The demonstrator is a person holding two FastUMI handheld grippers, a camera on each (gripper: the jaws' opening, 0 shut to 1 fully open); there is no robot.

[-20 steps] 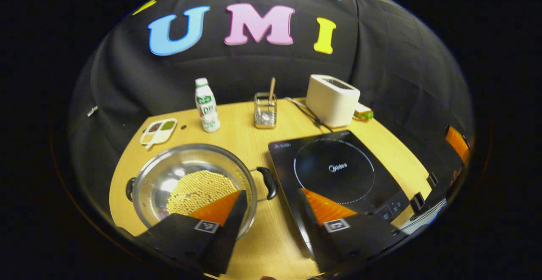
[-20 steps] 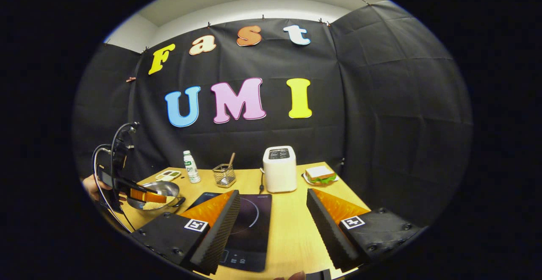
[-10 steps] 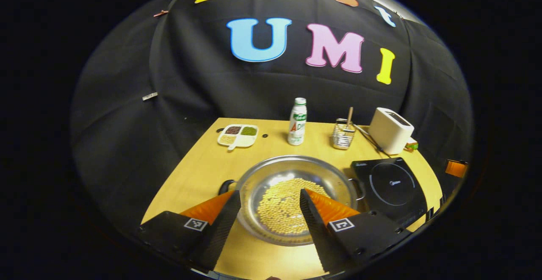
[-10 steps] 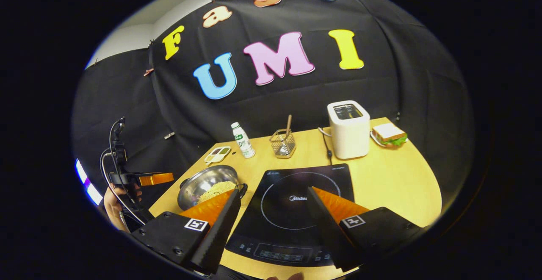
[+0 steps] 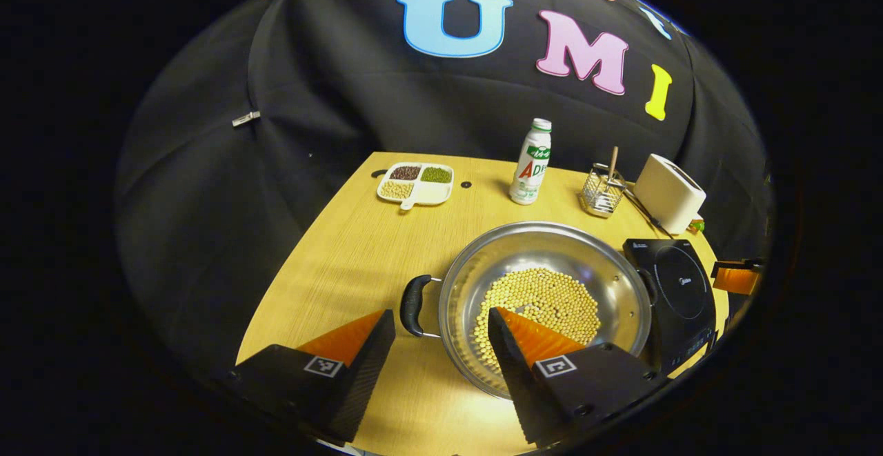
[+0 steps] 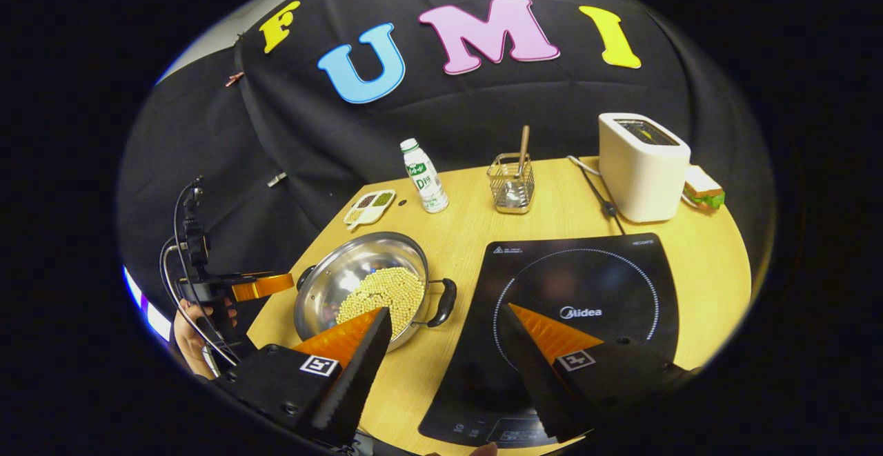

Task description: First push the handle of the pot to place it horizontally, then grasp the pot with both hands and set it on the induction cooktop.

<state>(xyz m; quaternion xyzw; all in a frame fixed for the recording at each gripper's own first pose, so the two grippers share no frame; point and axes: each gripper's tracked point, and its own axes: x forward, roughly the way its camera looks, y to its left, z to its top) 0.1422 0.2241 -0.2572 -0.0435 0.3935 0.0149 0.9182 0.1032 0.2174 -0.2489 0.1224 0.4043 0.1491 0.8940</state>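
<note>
**A:** so where's the pot sitting?

**B:** lower middle of the left gripper view, on the wooden table. Steel, with a pile of yellow beans in the bottom. Its black handles point sideways; the near handle is left of the bowl. The induction cooktop is just beside it, right of centre in the right gripper view, nothing on it.

**A:** and the tongs?

**B:** left gripper is spread wide, clamping nothing. One finger is in front of the pot's rim, the other is over bare table; can't tell if it touches. Right gripper is also wide apart and empty: one finger is by the pot's edge, the other over the cooktop.

**A:** other stuff?

**B:** along the back there's a bottle, wire basket, toaster and a divided dish.
</note>
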